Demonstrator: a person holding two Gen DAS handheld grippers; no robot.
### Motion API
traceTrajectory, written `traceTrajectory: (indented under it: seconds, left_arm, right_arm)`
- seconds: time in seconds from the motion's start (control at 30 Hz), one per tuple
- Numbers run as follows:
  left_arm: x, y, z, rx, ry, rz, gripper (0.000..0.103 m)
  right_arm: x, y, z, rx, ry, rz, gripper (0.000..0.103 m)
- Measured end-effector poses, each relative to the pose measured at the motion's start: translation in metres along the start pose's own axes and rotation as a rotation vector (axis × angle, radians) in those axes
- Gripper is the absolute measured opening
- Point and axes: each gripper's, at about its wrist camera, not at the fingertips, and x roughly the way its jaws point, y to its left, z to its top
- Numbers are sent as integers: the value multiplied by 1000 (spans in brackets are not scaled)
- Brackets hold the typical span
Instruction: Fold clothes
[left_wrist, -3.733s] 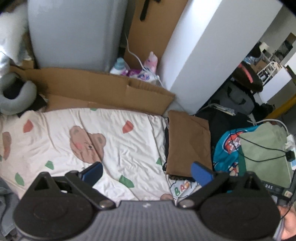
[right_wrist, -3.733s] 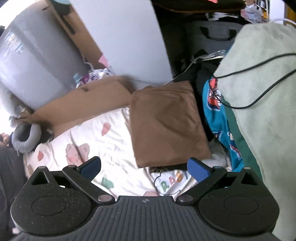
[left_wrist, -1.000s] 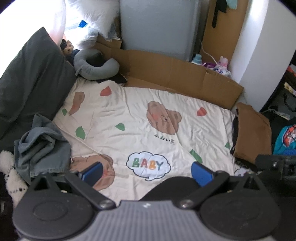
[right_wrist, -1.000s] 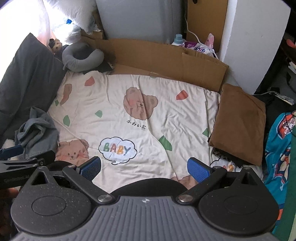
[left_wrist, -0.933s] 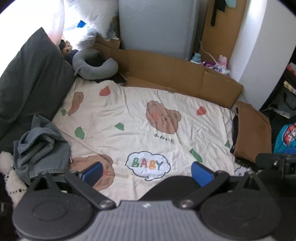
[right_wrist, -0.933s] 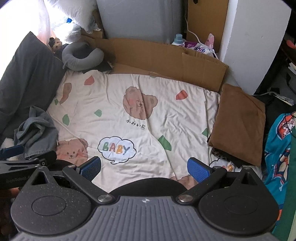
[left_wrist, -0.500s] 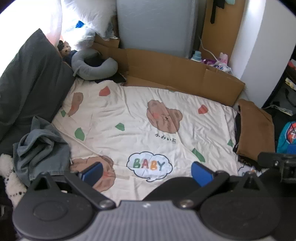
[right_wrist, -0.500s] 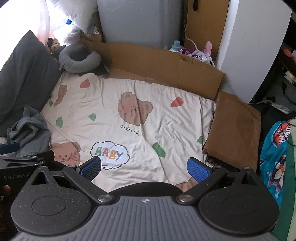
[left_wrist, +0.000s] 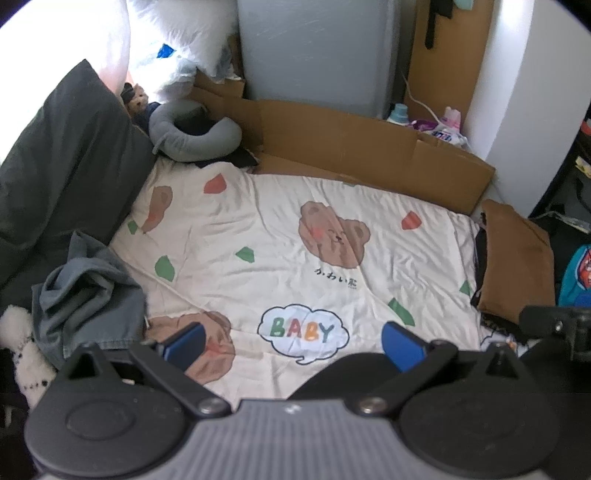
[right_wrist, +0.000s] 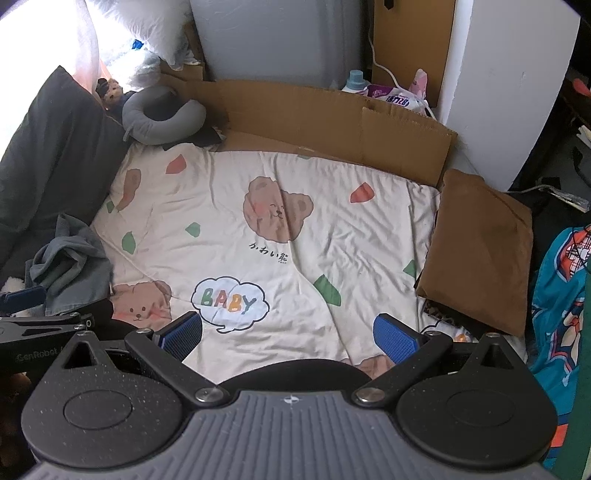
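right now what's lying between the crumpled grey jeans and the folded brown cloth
Only the bear-print sheet, with no garment on it, between the jeans and the brown cloth; both wrist views show it.

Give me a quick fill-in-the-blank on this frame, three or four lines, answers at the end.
1. The brown folded garment lies at the bear-print sheet's ____ edge.
2. The word in the sheet's speech bubble is ____.
3. The crumpled grey garment is not yet ____.
4. Both the left gripper and right gripper are ____.

Answers: right; BABY; folded; open

Matching black two-finger grippers

Left gripper (left_wrist: 293, 341) and right gripper (right_wrist: 288, 331): blue ribbed pads (right_wrist: 395, 339), silver pivot screws (right_wrist: 207, 395), grey ridged housing (white lettering at the frame's lower left).
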Motion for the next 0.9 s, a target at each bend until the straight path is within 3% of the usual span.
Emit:
traceTrajectory:
  seconds: [0.9]
  left_arm:
    - [2, 2, 3, -21, -5, 10, 102]
  right_arm:
    - [3, -6, -1, 5, -3, 10, 101]
